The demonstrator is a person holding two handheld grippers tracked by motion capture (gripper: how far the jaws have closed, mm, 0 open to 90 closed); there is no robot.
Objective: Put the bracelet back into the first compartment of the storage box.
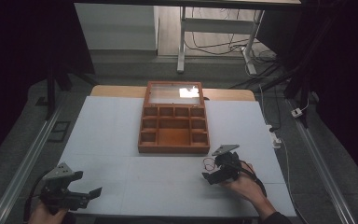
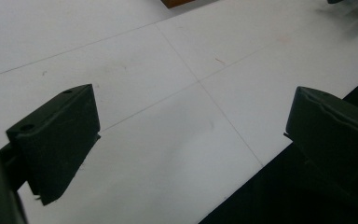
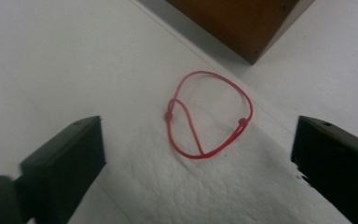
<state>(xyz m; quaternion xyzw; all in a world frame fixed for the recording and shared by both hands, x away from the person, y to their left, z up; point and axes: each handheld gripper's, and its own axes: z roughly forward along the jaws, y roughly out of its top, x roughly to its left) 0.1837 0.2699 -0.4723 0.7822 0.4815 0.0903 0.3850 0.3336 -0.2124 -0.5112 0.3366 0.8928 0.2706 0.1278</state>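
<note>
I am holding my right gripper wide open and empty just above a red string loop, which is lying flat on the white table near the corner of the open wooden box. My left gripper is hovering wide open and empty near the table's front edge, well apart from the box.

Wooden compartment box showing smooth brown finish, its glass lid catching glare, thin red cord loop lying on matt white table, matt black claws.
</note>
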